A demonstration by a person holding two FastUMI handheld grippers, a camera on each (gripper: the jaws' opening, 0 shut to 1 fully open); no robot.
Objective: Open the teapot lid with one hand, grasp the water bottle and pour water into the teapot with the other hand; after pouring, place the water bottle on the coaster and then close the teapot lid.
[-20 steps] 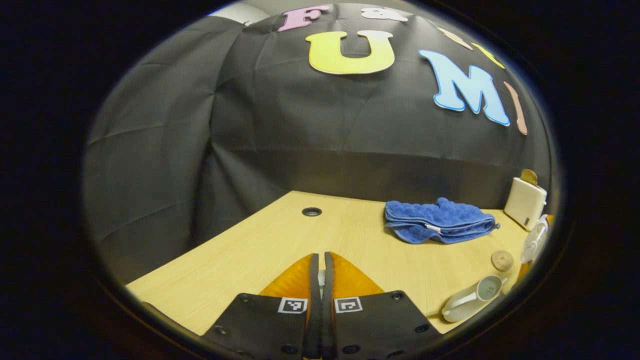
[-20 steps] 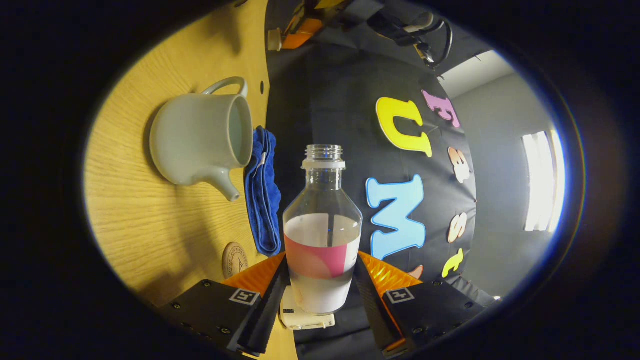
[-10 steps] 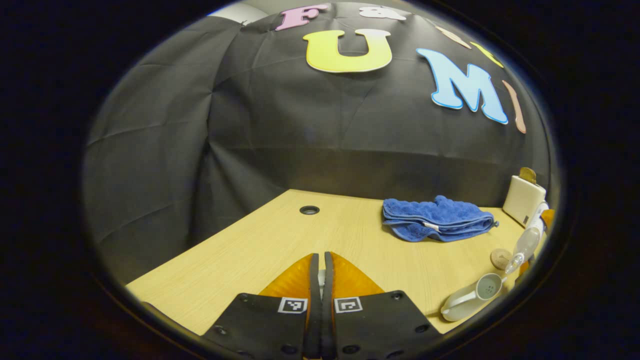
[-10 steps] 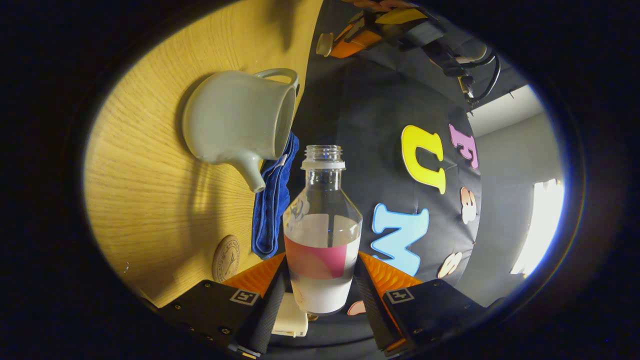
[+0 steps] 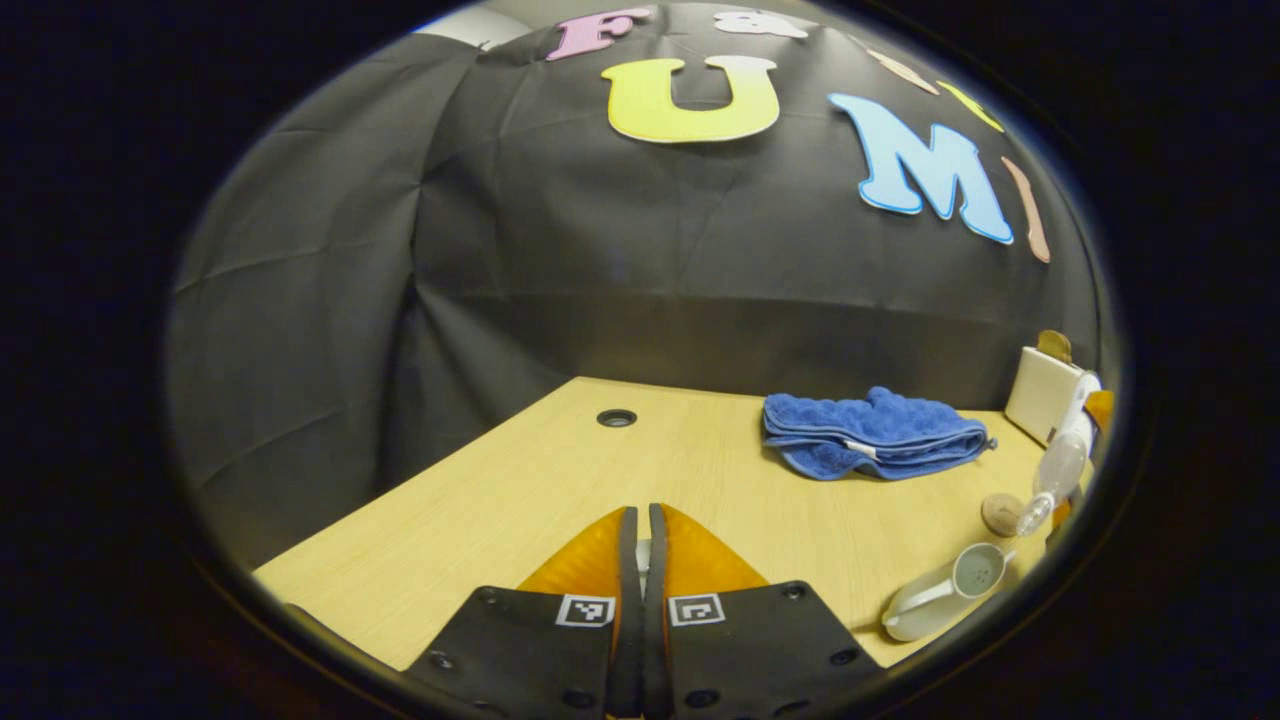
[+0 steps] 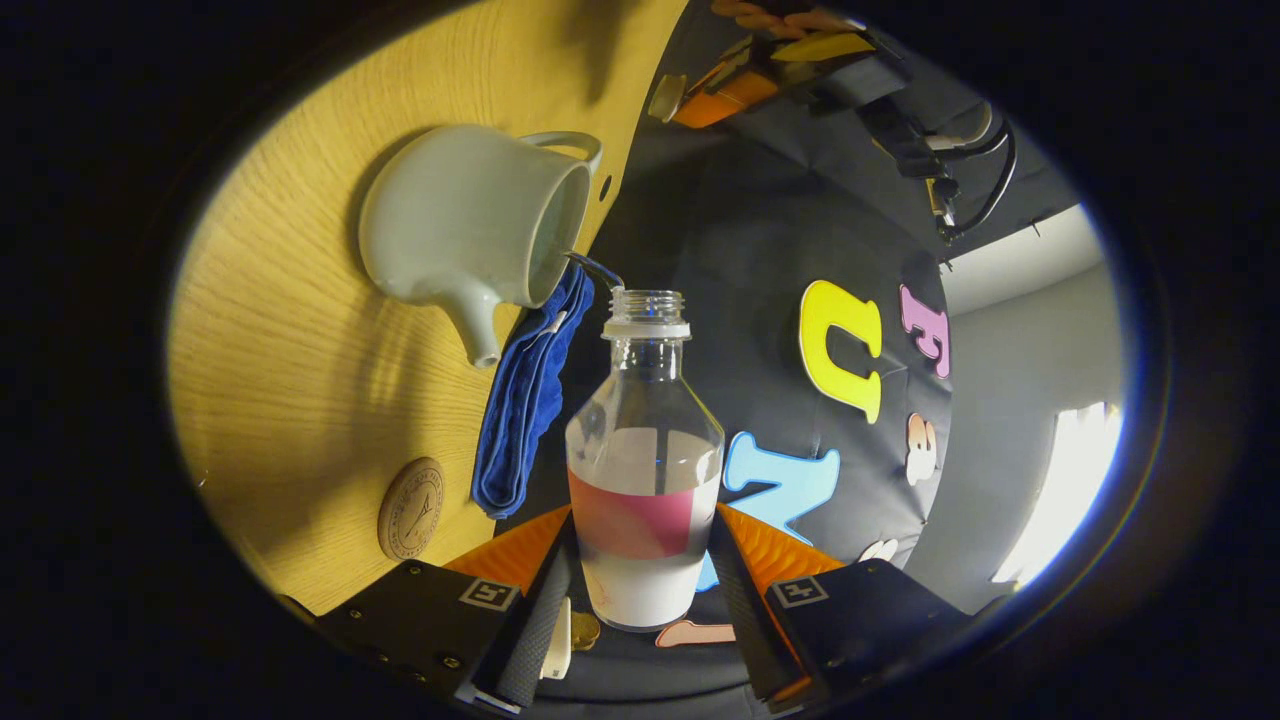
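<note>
My right gripper (image 6: 643, 525) is shut on the clear water bottle (image 6: 645, 450), which has a red and white label and no cap. The bottle is tipped over, and a thin stream (image 6: 597, 268) runs from its mouth into the open top of the pale green teapot (image 6: 455, 225) on the wooden table (image 6: 300, 380). A round cork coaster (image 6: 411, 508) lies near the teapot. My left gripper (image 5: 642, 512) is shut and held off to the side, and the right gripper view has it pinching the teapot lid (image 6: 665, 97). At the right edge of the left gripper view are the teapot (image 5: 940, 600), bottle (image 5: 1058, 462) and coaster (image 5: 1000, 513).
A folded blue towel (image 5: 875, 432) lies at the back of the table, just behind the teapot. A cream box (image 5: 1043, 395) stands at the far right by the booth wall. A cable hole (image 5: 616, 418) sits in the tabletop at the back.
The bottle has tipped further and its mouth has come up to the teapot's opening, where water now streams in. My left gripper has hardly moved.
</note>
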